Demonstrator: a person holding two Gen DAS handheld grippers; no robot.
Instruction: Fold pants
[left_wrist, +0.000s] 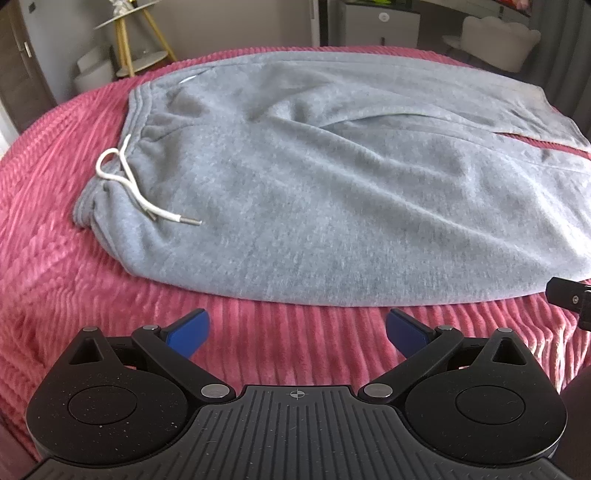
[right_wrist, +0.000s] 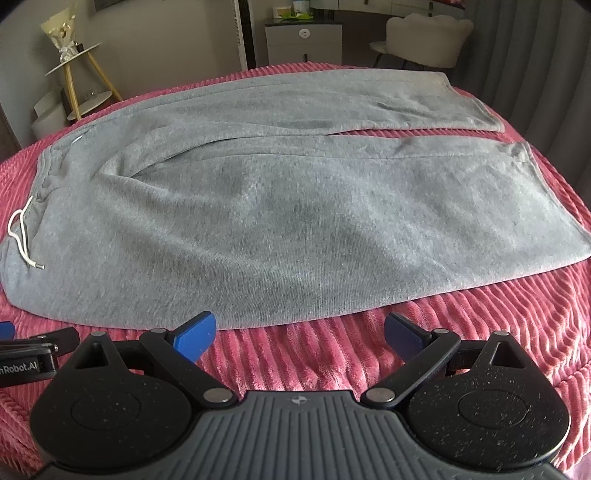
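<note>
Fingers spread wide on both left gripper (left_wrist: 297, 326) and right gripper (right_wrist: 300, 330), hovering just short of the grey sweatpants' (right_wrist: 277, 221) near edge.

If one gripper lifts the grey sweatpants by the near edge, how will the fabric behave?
The grey sweatpants look soft and thick, with loose wrinkles, so they will probably droop, not stay flat. They lie spread on a ribbed pink blanket, which may grip and drag. The white drawstring lies loose and would likely dangle.
</note>
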